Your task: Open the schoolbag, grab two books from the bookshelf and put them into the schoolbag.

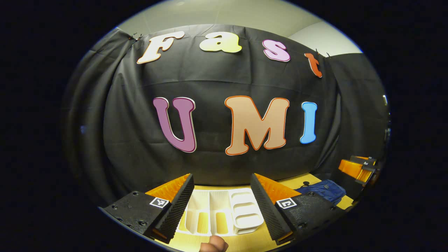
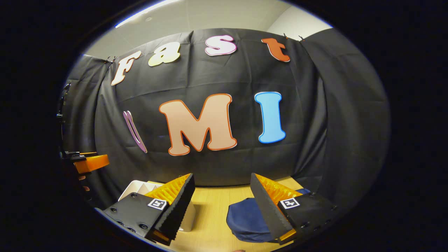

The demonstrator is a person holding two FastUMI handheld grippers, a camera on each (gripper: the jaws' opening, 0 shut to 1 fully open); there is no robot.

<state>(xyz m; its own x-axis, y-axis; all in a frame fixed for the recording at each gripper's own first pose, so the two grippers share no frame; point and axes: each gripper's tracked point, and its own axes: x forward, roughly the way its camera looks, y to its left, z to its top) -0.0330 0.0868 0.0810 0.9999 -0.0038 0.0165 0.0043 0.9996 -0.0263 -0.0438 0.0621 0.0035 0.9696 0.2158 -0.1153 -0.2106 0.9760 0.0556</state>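
In the left gripper view the left tongs hang above the yellow wooden worktop with their two fingers spread wide apart and nothing between them. Seen through the gap, a white plastic bookshelf with several upright compartments stands on the worktop close to the black cloth booth wall; pale books or dividers sit in its slots, though which of these are books is too blurred to tell. To the right of the bookshelf, well apart from it, a dark blue fabric schoolbag lies slumped on the worktop. Beyond the schoolbag, at the right edge, the other gripper shows small and raised above the worktop. A fingertip of the person's hand pokes in at the bottom edge. In the right gripper view the right tongs are likewise held with fingers wide apart and gripping nothing, above the worktop. The schoolbag lies just beneath and partly behind the right-hand finger, a rounded heap of cloth; whether its zip is open cannot be told. The white bookshelf sits at the left, mostly hidden behind the left-hand finger. Farther left, the other gripper and part of the hand holding it appear at the edge
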